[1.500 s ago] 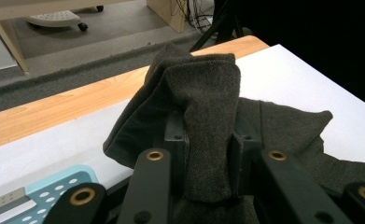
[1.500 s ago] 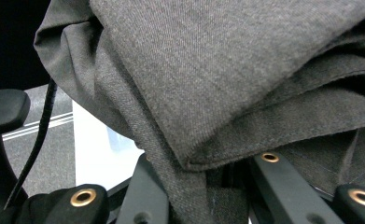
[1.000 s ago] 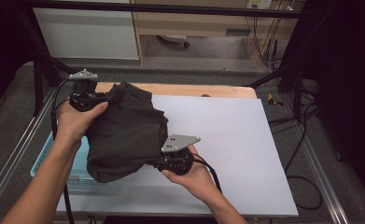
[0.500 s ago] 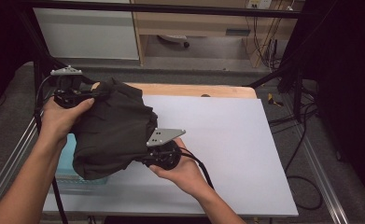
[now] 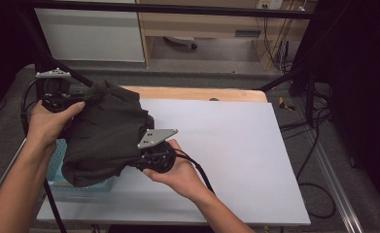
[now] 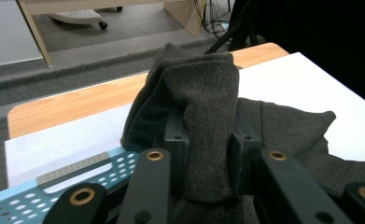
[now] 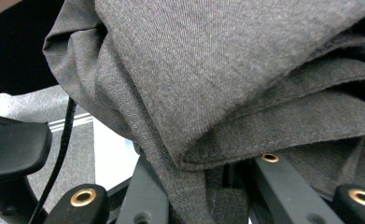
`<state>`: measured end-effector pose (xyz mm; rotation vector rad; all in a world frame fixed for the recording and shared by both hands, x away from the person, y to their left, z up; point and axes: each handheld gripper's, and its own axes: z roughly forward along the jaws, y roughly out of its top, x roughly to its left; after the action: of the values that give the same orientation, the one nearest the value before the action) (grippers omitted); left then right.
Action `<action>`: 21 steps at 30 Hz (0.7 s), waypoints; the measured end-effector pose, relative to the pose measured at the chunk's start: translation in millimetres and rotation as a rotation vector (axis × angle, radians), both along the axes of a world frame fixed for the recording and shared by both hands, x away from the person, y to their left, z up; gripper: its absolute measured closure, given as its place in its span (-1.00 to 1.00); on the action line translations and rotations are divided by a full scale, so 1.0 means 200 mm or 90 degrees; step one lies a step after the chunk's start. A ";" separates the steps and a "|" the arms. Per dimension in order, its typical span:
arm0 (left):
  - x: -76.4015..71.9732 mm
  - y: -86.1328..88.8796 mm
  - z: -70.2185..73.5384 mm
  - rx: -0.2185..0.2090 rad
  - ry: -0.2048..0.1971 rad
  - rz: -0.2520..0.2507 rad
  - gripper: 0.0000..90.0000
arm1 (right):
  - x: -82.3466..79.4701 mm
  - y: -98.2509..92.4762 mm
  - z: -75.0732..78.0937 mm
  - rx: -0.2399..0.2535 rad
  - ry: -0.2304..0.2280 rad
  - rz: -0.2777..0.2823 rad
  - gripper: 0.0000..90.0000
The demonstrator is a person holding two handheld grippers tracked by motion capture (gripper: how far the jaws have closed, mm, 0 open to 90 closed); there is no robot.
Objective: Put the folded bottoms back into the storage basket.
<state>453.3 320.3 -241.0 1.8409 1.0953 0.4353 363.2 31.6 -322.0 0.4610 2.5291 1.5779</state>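
- The dark grey garment (image 5: pixel 105 138) hangs bunched between both grippers, above the left edge of the worktop (image 5: pixel 226 145) and over the blue perforated basket (image 5: pixel 56 165).
- The left gripper (image 5: pixel 88 94) pinches a thick fold at the garment's far top; in the left gripper view the fold (image 6: pixel 208 126) sits squarely between the 2 jaws.
- The right gripper (image 5: pixel 141 155) clamps a hemmed edge (image 7: pixel 245 149) lower down, jaws narrow on the cloth.
- Judgement: keep both grips firm, hold the hands level and move them together, so no fold slips.
- Lower it centred over the basket; its rim is probably partly hidden under the cloth.
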 end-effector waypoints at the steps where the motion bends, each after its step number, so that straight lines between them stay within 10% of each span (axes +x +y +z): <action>1: 0.00 0.01 -0.01 0.002 0.001 -0.001 0.61 | 0.00 0.01 -0.01 0.002 0.001 0.002 0.69; 21: 0.01 0.14 -0.13 0.003 0.028 0.025 0.61 | 0.02 0.16 -0.11 0.016 0.010 0.017 0.69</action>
<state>455.8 348.2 -267.3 1.8440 1.1627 0.4224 367.8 62.8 -343.6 0.4470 2.5406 1.6224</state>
